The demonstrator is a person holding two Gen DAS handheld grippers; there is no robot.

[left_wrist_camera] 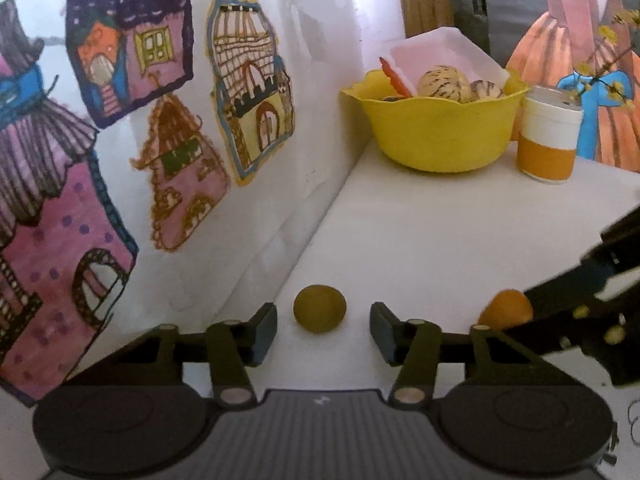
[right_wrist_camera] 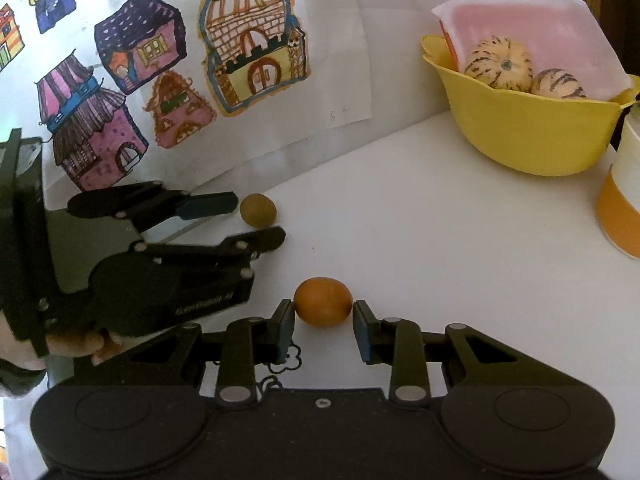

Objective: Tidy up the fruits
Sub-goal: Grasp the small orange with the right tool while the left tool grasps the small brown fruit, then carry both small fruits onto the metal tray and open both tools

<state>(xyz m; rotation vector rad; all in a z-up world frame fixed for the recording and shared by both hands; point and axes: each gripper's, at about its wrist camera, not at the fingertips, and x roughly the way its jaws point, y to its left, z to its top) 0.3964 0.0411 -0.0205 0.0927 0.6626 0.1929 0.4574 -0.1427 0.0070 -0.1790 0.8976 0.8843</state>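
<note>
lining up: two small fruits, one gripper on each, both apparently bound for the bowl.
orange fruit (right_wrist_camera: 323, 301): on the white counter (right_wrist_camera: 440, 240), sitting right between the right gripper (right_wrist_camera: 323, 322) pads; jaws spread, left pad about touching, right pad a sliver off, so not pinched yet.
green fruit (left_wrist_camera: 319, 308): near the wall, just ahead of the left gripper (left_wrist_camera: 323, 330); jaws spread wide, nothing held, centred on it for a straight close.
yellow bowl (left_wrist_camera: 440, 136): well apart at the back of the counter, already holding two striped fruits (right_wrist_camera: 500, 64) and a pink-lined tray; looks like the collecting spot.
orange-and-white can (left_wrist_camera: 548, 140): just beside the bowl; label unreadable.
wall drawings (left_wrist_camera: 160, 80): coloured houses, no legible words.
writing: pale lettering on the left gripper's body in the right view, too blurred to read.
</note>
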